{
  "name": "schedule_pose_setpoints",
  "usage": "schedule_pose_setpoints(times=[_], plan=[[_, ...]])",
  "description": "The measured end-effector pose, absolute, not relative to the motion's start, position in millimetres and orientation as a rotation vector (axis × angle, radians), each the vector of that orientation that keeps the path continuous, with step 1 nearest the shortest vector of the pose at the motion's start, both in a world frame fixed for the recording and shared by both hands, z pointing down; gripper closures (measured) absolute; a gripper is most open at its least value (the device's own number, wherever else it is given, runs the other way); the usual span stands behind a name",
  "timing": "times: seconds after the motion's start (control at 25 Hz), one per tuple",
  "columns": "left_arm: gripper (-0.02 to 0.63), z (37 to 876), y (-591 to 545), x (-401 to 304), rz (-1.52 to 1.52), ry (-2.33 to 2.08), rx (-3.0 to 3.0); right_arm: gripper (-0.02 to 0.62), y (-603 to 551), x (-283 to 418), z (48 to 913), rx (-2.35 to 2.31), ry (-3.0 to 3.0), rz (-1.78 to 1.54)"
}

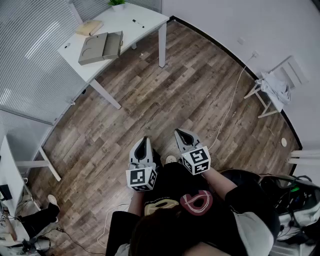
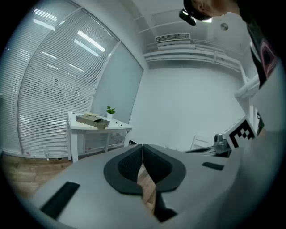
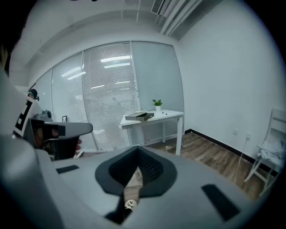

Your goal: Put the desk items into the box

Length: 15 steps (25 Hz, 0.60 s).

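Note:
Across the wooden floor, a white desk (image 1: 142, 22) stands by the blinds. On it lie an open grey-green box (image 1: 93, 48) with its lid (image 1: 113, 44) beside it, a tan flat item (image 1: 89, 27), a dark pen (image 1: 138, 23) and a small plant (image 1: 117, 3). My left gripper (image 1: 145, 140) and right gripper (image 1: 178, 132) are held side by side in front of the person, well short of the desk. Both are shut with nothing between the jaws. The left gripper view shows the desk (image 2: 100, 127) and box (image 2: 93, 120) far off, as does the right gripper view with its desk (image 3: 154, 118) and box (image 3: 139, 116).
A white folding chair (image 1: 274, 88) with cloth on it stands by the right wall, and a white cable (image 1: 227, 112) runs over the floor from a wall socket. A second desk edge (image 1: 6, 167) is at the left. A black office chair (image 1: 280, 192) sits at the lower right.

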<state>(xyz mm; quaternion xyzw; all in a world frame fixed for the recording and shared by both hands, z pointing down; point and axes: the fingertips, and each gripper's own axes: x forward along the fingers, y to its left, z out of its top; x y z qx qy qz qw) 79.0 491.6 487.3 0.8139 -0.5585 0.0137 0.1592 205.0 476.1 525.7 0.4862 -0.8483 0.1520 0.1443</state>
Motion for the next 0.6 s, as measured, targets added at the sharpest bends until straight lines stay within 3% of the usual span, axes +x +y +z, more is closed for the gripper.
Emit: schedule_pose_setpoints(times=[0.6], plan=[[0.588,484.4,429.6,39.9,0.076,-1.602,2.343,0.586,408.2,182.6,501.0,1.559,-2.488,0.407]])
